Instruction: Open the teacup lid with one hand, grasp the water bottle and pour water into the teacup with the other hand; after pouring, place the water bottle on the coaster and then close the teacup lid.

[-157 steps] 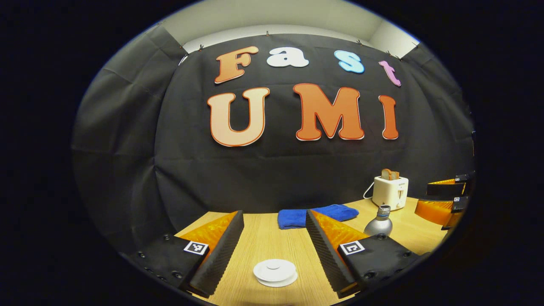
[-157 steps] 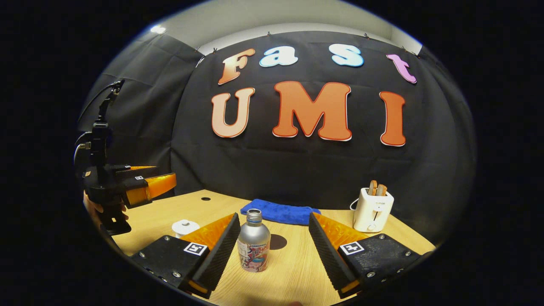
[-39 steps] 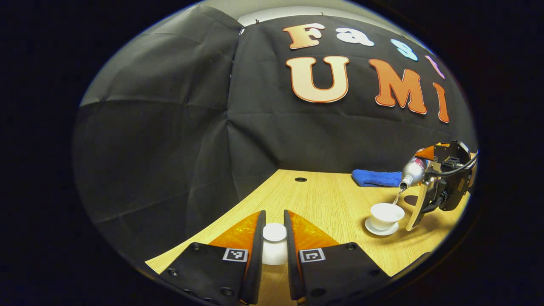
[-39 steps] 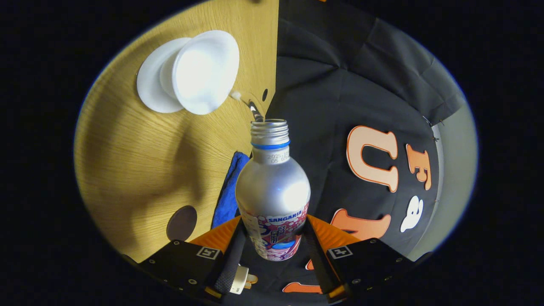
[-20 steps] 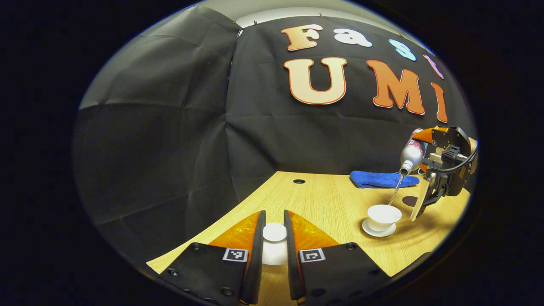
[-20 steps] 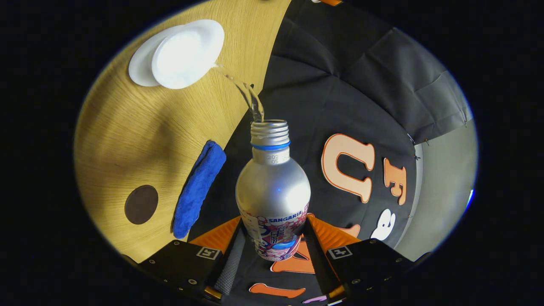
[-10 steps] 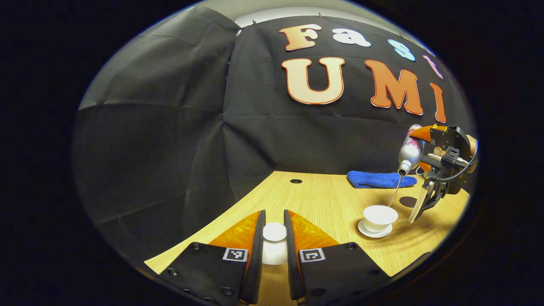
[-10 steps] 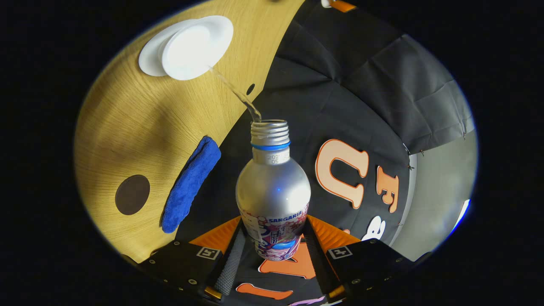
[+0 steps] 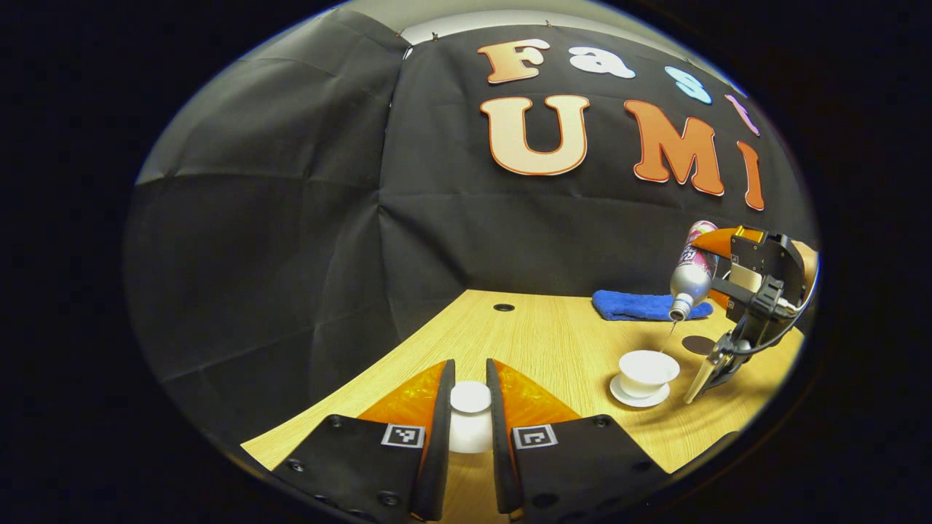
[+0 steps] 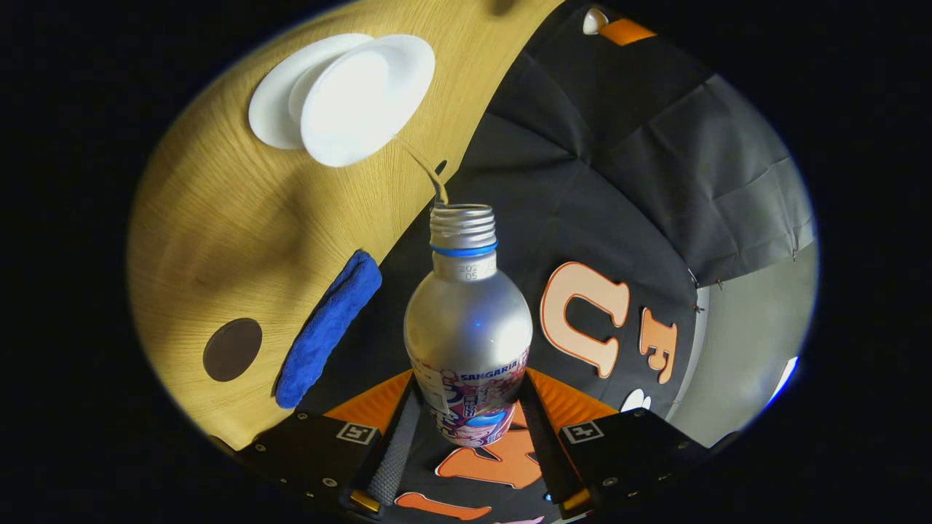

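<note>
The left gripper [image 9: 470, 407] is clamped on the white teacup lid [image 9: 470, 418], both fingers pressed against its sides just above the wooden table [image 9: 553, 342]. The right gripper [image 10: 466, 418] grips the silver water bottle [image 10: 467, 327] around its printed lower body, tipped neck-down — a thin stream of water [image 10: 426, 171] runs from its mouth into the open white teacup [image 10: 368, 98], which sits on its saucer [image 10: 273, 113]. In the left gripper view the bottle hangs above and just right of the teacup. A round dark coaster [image 10: 232, 349] lies bare on the table near a folded blue towel [image 10: 328, 327].
</note>
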The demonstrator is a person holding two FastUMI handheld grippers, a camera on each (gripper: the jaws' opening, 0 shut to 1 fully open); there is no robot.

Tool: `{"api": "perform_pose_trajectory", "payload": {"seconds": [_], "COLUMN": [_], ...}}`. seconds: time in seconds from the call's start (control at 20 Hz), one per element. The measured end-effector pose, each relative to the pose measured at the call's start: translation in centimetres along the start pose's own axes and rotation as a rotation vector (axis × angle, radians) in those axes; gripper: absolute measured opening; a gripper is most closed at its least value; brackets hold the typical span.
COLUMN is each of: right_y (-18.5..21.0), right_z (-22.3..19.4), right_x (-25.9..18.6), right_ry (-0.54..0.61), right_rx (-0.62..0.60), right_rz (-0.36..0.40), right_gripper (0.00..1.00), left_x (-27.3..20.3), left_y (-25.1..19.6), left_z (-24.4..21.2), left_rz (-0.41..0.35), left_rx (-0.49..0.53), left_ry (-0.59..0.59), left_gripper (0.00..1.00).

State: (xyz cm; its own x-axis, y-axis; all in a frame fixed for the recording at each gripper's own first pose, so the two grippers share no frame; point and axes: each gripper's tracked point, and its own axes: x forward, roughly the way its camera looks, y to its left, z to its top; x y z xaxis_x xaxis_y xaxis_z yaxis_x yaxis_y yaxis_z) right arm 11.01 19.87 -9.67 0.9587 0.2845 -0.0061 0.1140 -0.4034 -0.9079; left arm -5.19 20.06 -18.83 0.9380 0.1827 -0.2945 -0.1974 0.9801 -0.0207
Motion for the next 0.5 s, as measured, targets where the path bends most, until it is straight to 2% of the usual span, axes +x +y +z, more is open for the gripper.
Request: {"api": "perform_pose_trajectory", "payload": {"seconds": [0.2, 0.25, 0.3, 0.45, 0.5], "right_y": [0.9, 0.9, 0.9, 1.4, 1.8], "right_z": [1.3, 1.6, 1.9, 1.9, 2.0], "right_x": [-0.1, -0.2, -0.2, -0.4, -0.6], "right_ry": [-0.021, -0.024, -0.028, -0.025, -0.021], "right_rx": [0.03, 0.032, 0.033, 0.068, 0.093], "right_rz": [0.018, 0.015, 0.013, 0.025, 0.037], "right_gripper": [0.77, 0.74, 0.77, 0.77, 0.74], "left_x": [0.1, 0.0, 0.0, -0.1, -0.1], "left_y": [-0.2, -0.3, -0.4, -0.8, -0.9], "left_z": [-0.1, -0.1, 0.0, 0.2, 0.4], "left_rz": [0.002, -0.001, -0.002, -0.005, -0.008], "left_rx": [0.006, 0.008, 0.009, 0.008, 0.007], "left_ry": [-0.002, -0.001, -0.001, -0.01, -0.015], "left_gripper": [0.3, 0.3, 0.3, 0.3, 0.3]}}
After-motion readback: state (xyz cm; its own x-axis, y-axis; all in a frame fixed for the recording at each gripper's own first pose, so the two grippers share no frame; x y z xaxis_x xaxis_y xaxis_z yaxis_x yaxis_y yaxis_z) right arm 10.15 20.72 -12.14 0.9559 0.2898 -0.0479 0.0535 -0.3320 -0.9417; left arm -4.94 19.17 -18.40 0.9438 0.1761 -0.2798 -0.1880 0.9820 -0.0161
